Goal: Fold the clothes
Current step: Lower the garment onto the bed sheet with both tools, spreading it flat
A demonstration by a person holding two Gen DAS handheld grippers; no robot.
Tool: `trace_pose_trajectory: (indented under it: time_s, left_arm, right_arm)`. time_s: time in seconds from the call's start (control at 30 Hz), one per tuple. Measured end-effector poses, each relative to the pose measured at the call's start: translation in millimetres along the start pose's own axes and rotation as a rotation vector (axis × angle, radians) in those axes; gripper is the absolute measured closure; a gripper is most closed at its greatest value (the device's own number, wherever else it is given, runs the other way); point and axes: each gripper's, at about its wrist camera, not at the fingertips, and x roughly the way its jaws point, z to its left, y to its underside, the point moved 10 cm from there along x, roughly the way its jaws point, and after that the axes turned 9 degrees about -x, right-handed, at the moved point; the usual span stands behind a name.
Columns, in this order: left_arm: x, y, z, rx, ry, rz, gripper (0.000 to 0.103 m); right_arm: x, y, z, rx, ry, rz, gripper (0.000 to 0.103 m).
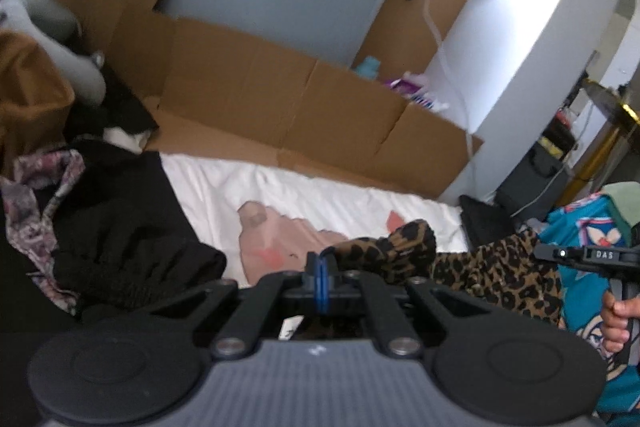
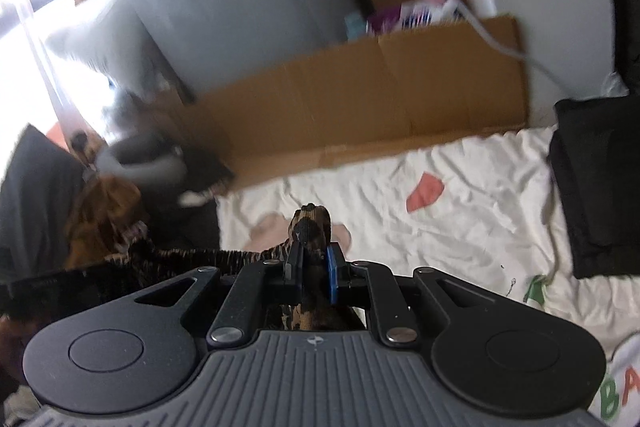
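We hold the leopard-print garment stretched between both claws above the white bed sheet, so it can spread flat for folding. The left claw is pressed together, pinching one bunched corner; the right claw pinches the other corner, fabric poking past its tips. Beyond the sheet stands a cardboard panel; at the sheet's left edge lies a black clothes heap.

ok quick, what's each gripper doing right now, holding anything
Left gripper: shut, pinching an edge of the leopard-print garment.
Right gripper: shut on a bunched fold of the same garment.
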Motion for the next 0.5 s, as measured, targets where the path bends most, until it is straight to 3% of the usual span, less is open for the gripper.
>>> trace_pose_trajectory:
  time_s: [0.2, 0.5]
  left_arm:
    - [44.3, -4.5, 31.0, -0.07, -0.027, 0.055, 0.102]
    - [116.6, -12.4, 47.2, -0.03, -0.05, 0.151, 0.102]
  right_arm:
    - [66.7, 3.3, -32.2, 0.069, 0.019, 0.096, 0.092]
    - [112.5, 7.7, -77.2, 0.089, 0.083, 0.139, 0.092]
